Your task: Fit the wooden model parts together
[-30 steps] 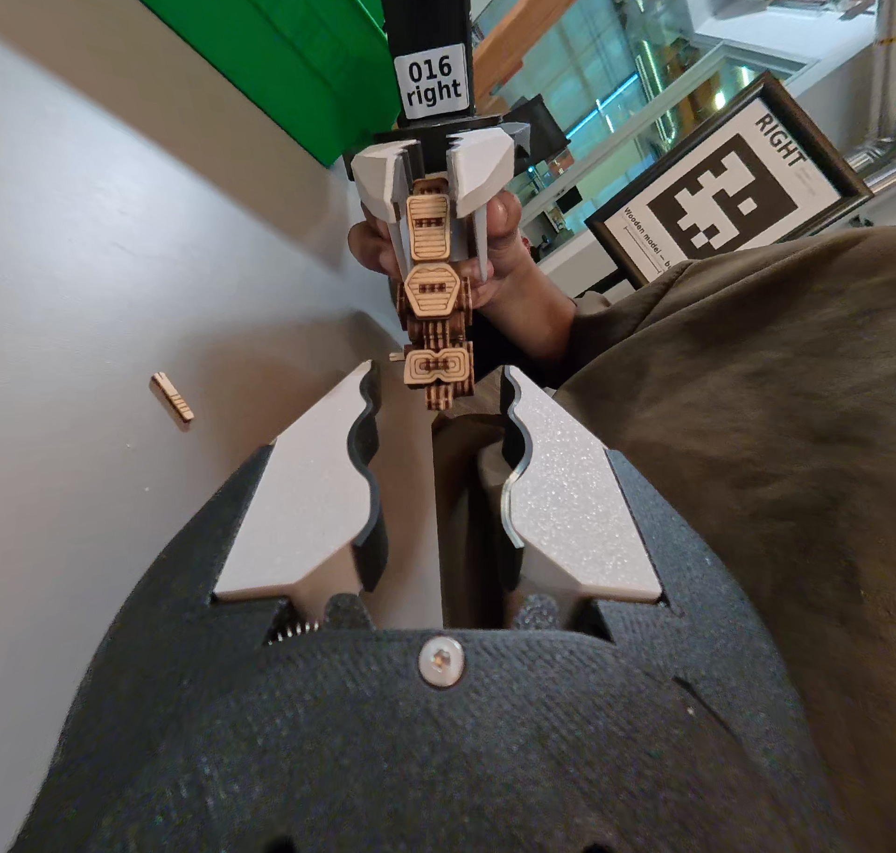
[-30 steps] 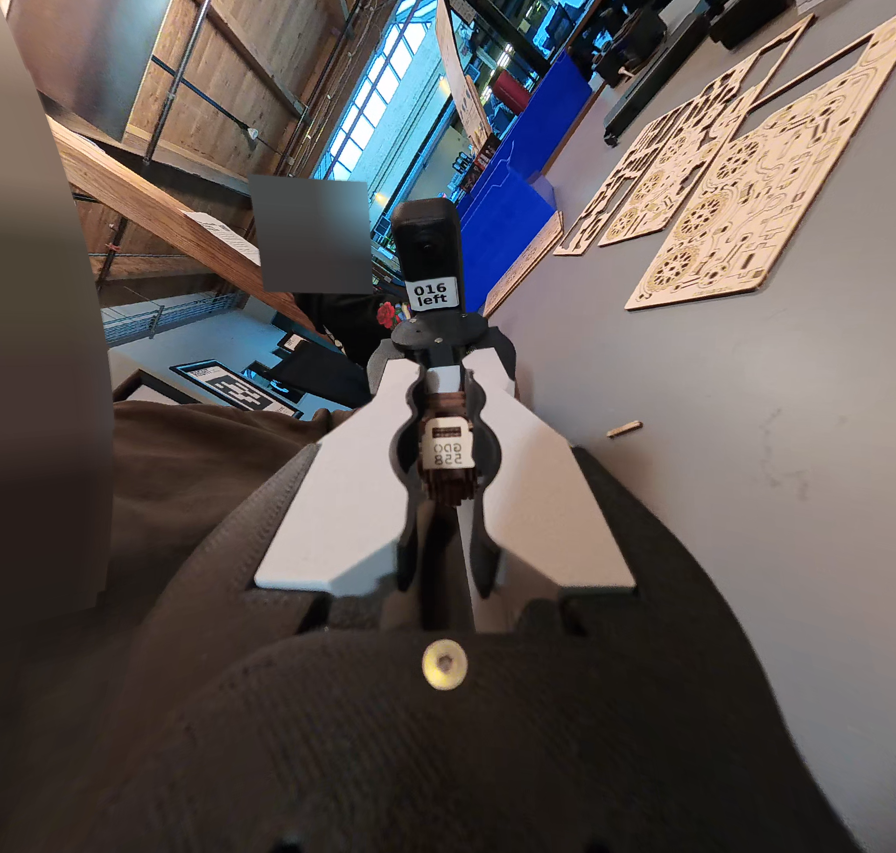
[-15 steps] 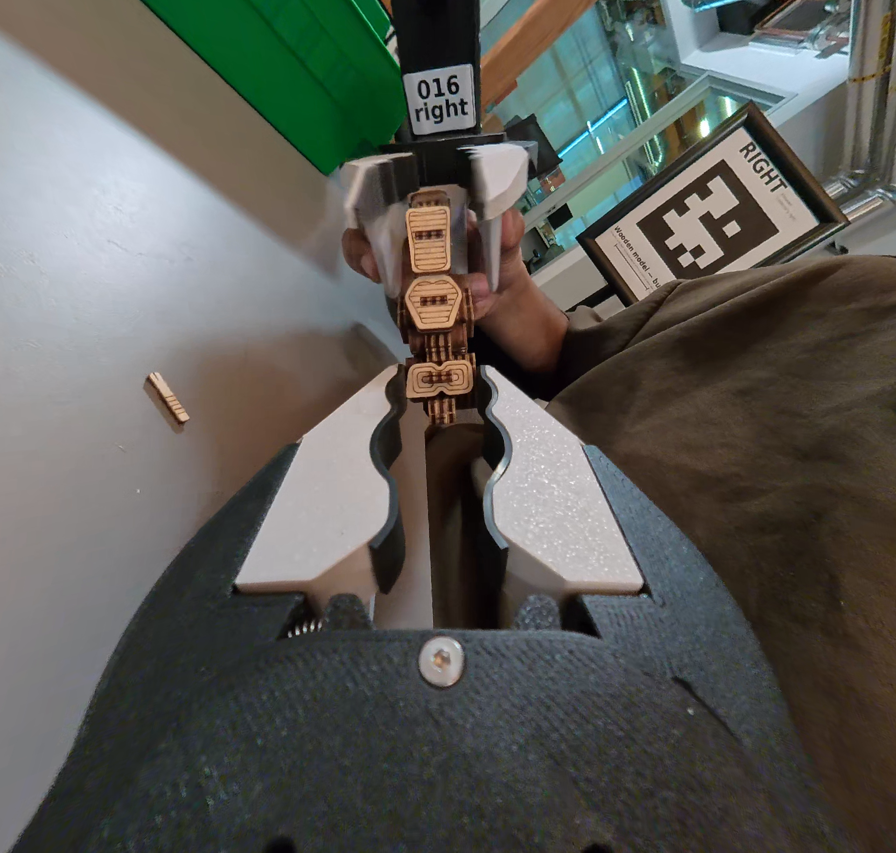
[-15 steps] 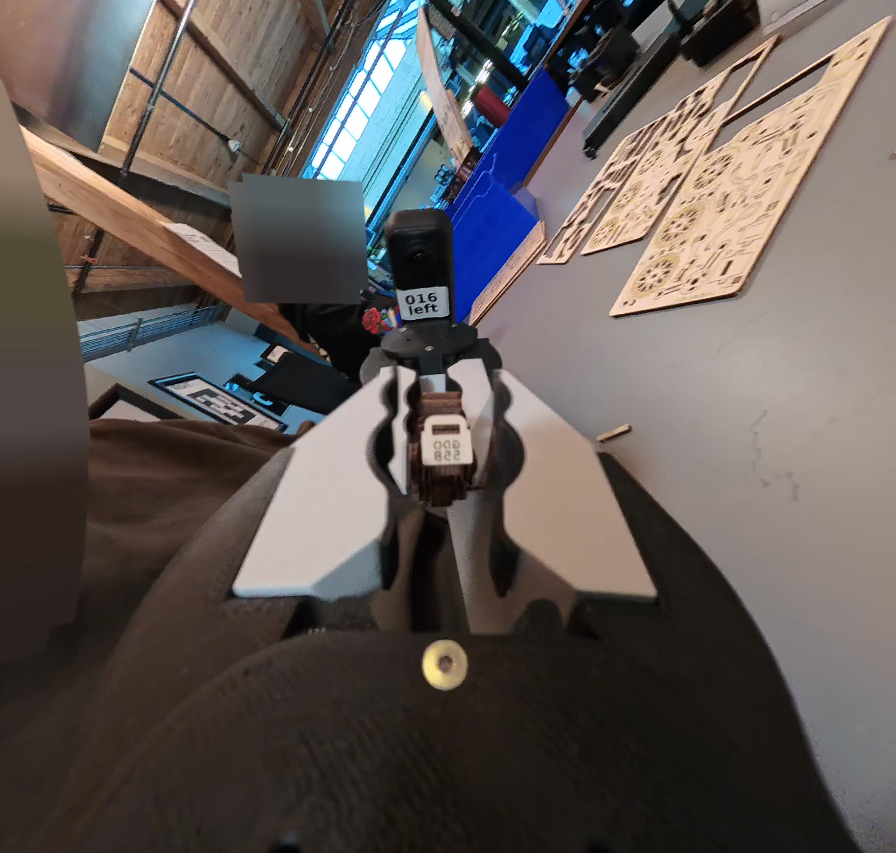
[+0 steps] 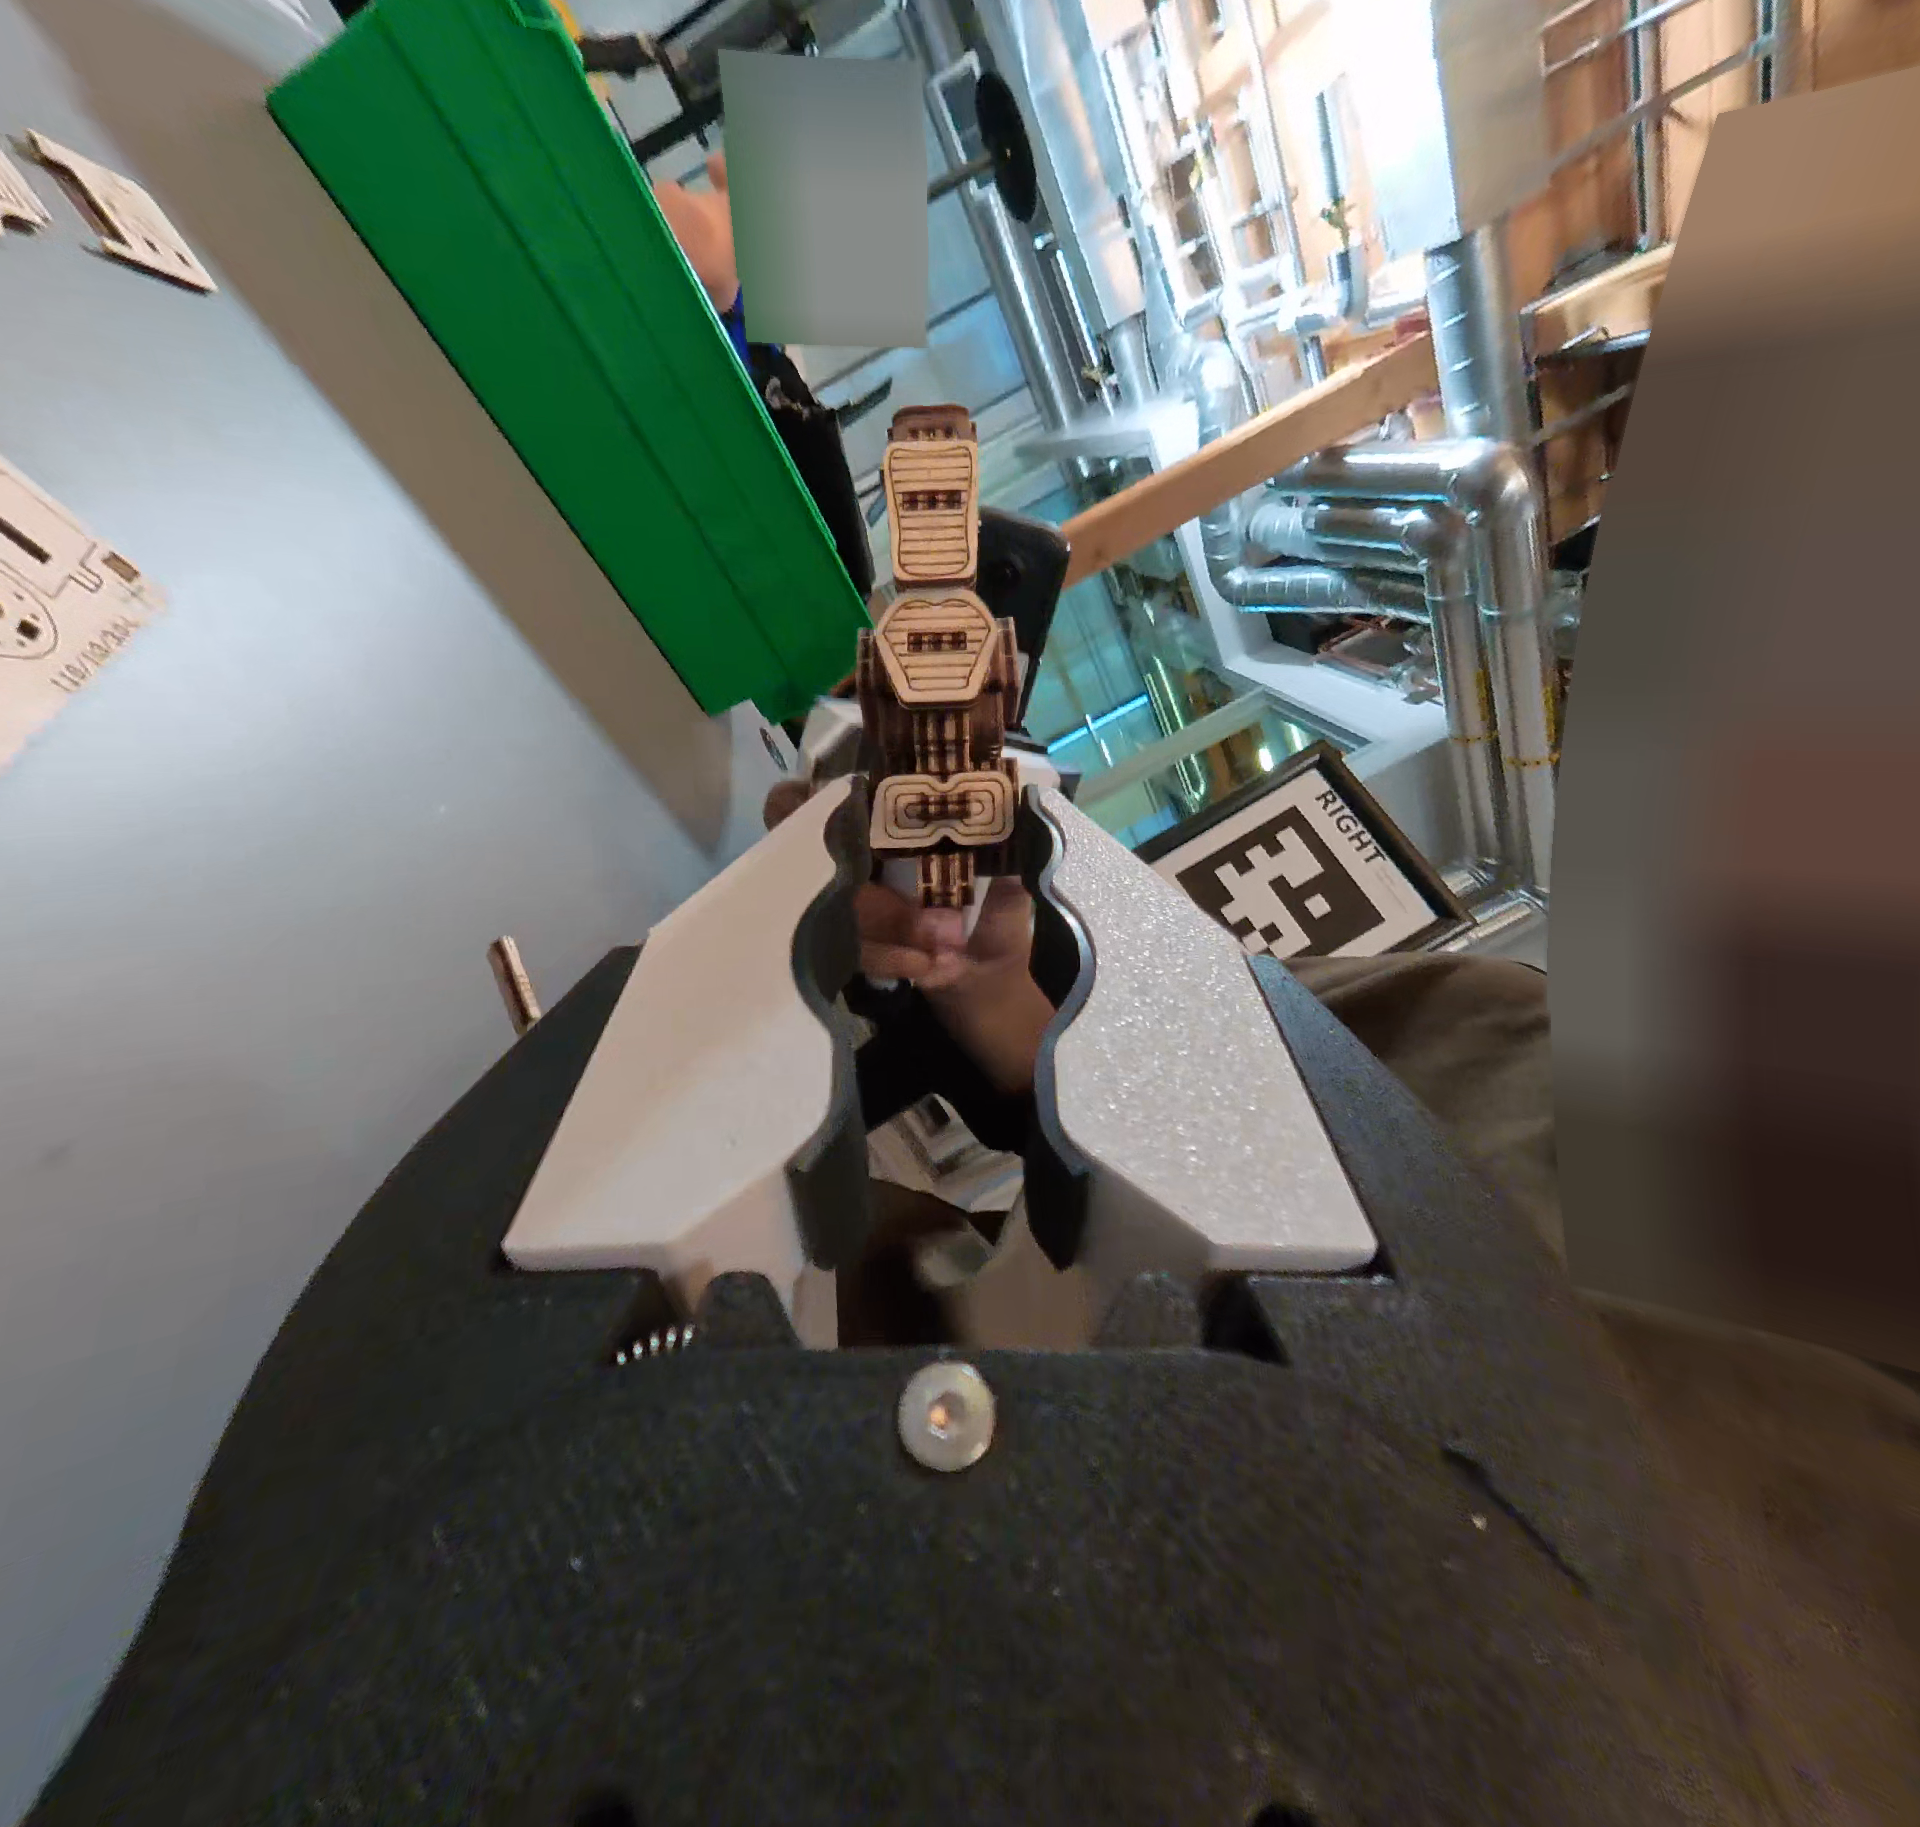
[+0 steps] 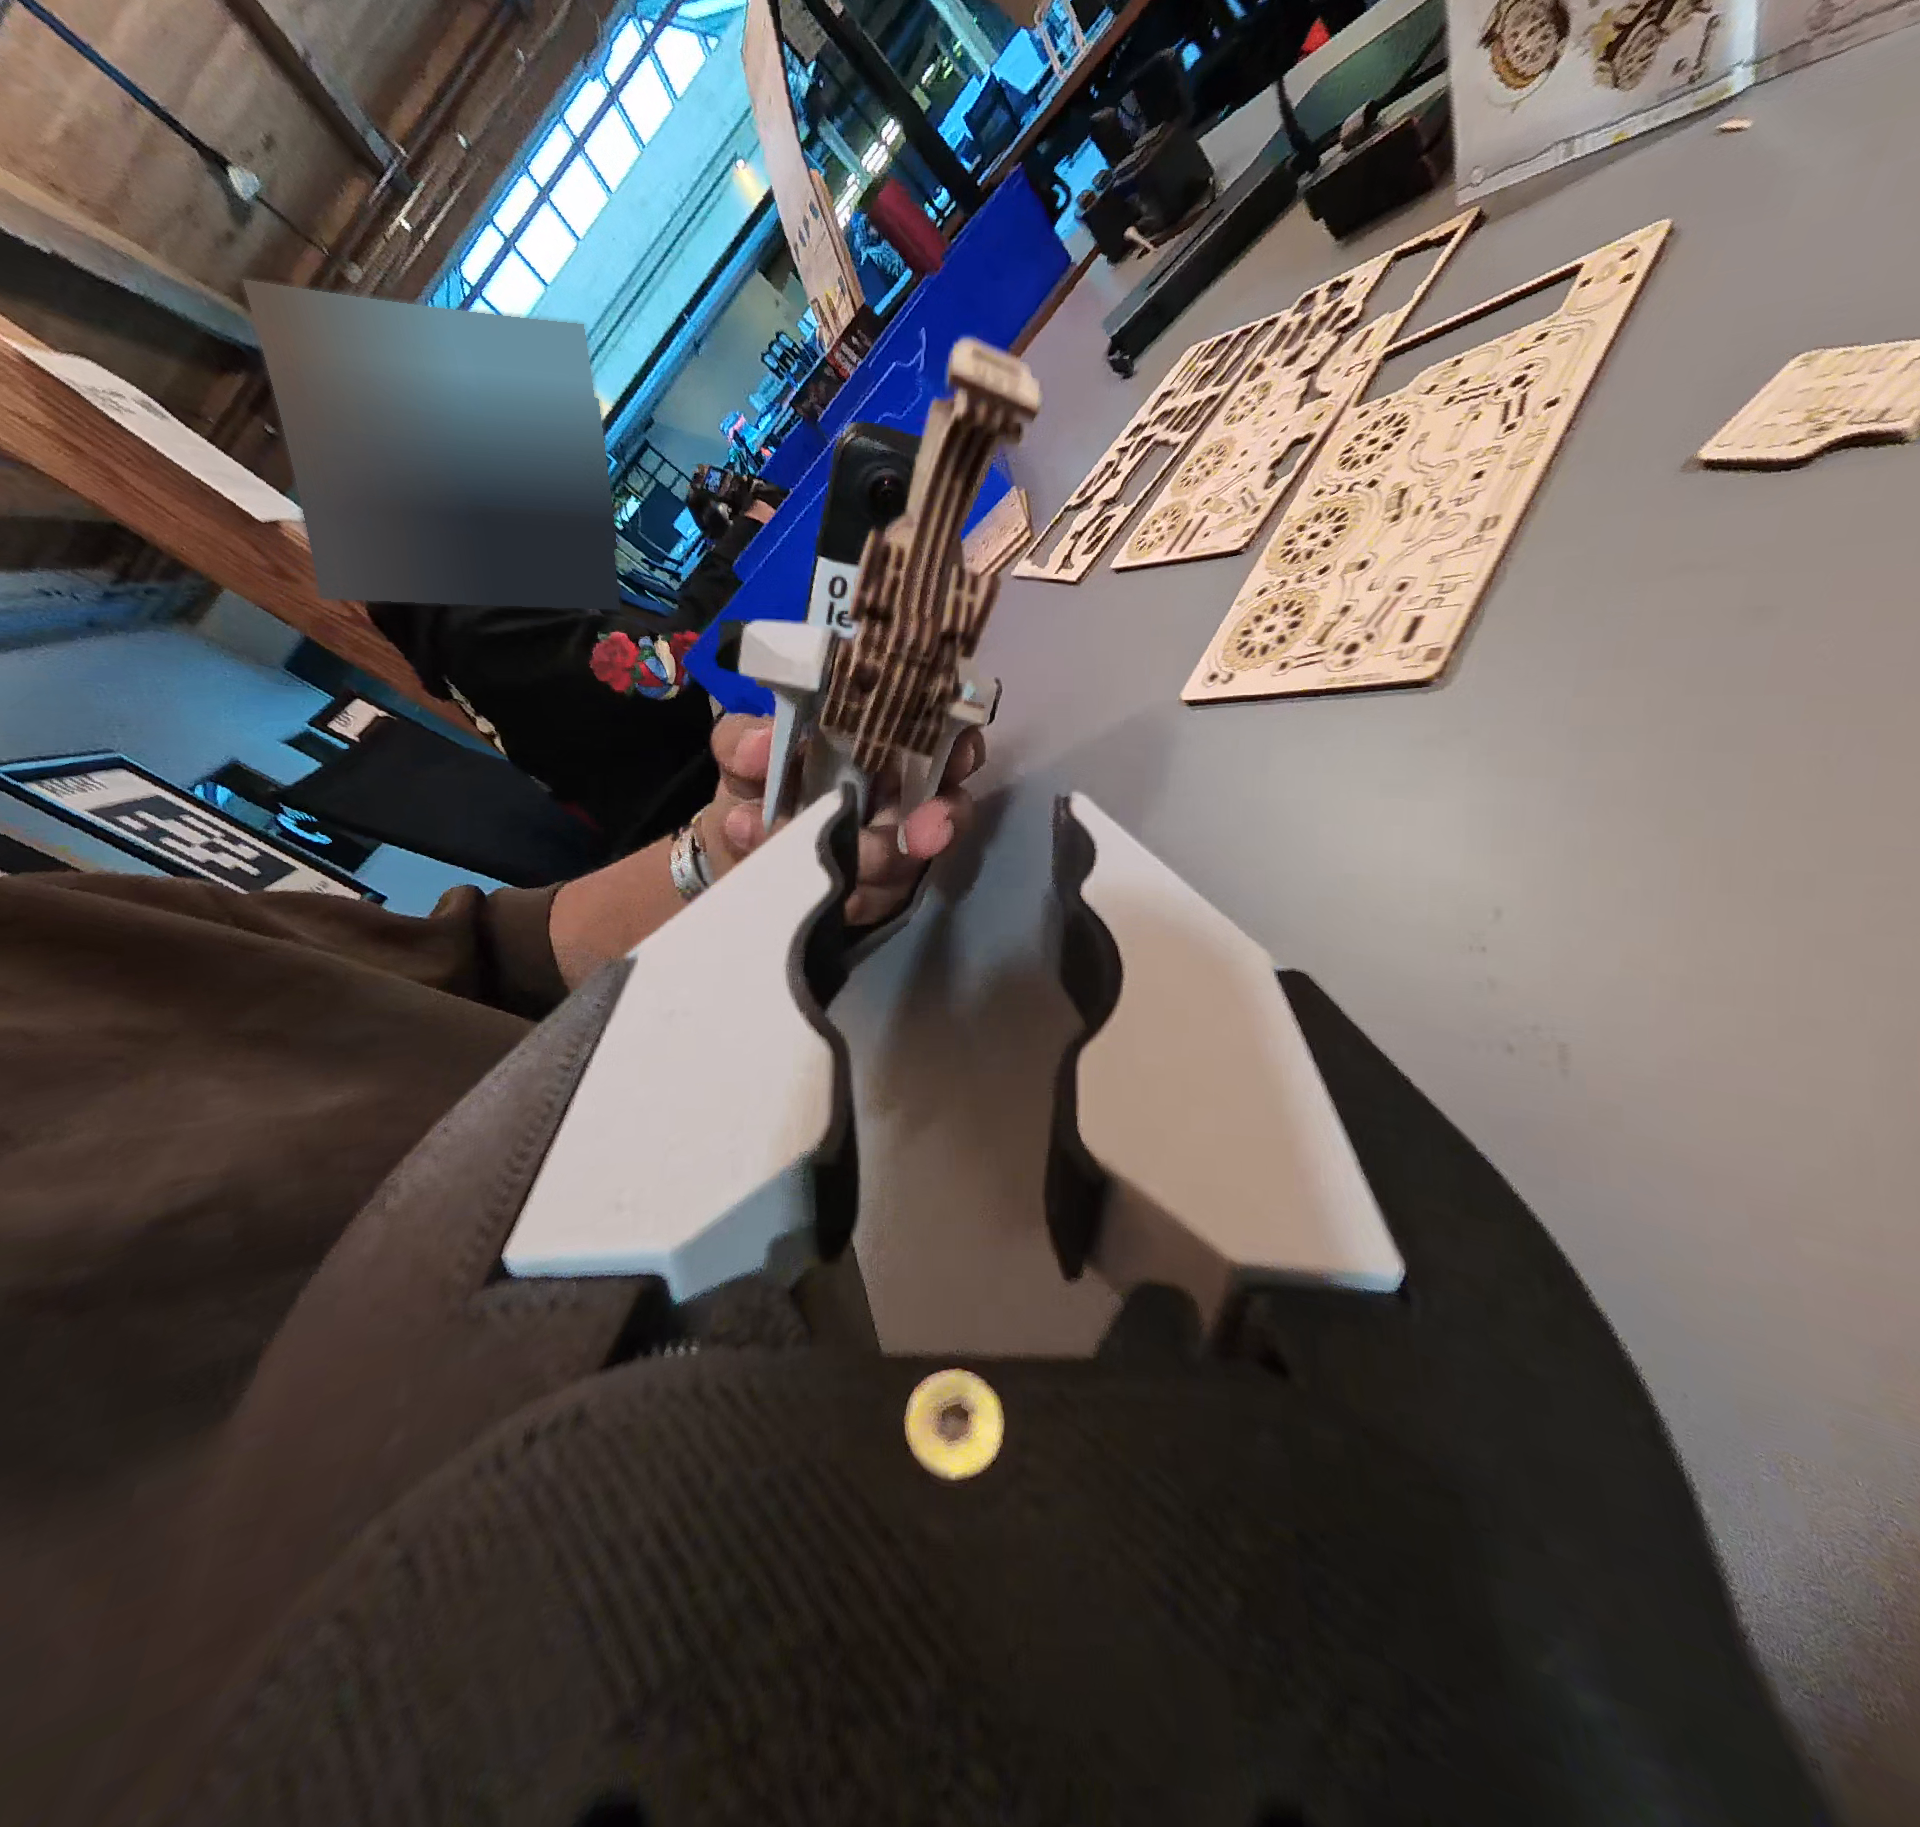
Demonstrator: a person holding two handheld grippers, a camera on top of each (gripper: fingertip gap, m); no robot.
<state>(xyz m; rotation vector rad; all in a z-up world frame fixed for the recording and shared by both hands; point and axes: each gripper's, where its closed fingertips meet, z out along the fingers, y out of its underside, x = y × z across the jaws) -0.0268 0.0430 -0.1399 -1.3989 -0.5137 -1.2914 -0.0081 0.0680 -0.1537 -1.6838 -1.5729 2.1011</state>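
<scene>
The wooden model (image 5: 938, 738) is a tall stack of laser-cut layers with pale engraved plates on its front. My left gripper (image 5: 940, 832) is shut on its lower end, both pads pressed on its sides, and holds it upright above the grey table (image 5: 260, 842). In the right wrist view, the left gripper (image 6: 883, 707) holds the model (image 6: 925, 582) tilted, with a hand around it. My right gripper (image 6: 956, 821) is open, a short way back from the model, with only table between its fingers. In the left wrist view it is mostly hidden behind the model.
A green bin (image 5: 582, 343) stands on the table's far side. A small wooden stick (image 5: 512, 977) lies near my left fingers. Part sheets (image 6: 1382, 530) and a loose cut panel (image 6: 1818, 416) lie to the right. A blue bin (image 6: 935, 323) and a framed marker sign (image 5: 1309, 863) stand behind. The grippers' ends are close to 4 cm from one another. The loose cut panel (image 6: 1818, 416) lies around 15 cm away from my right fingertips.
The right gripper held the model a second ago. The left gripper shut on its lower end, the right opened and pulled back, and the left then lifted and turned the model.
</scene>
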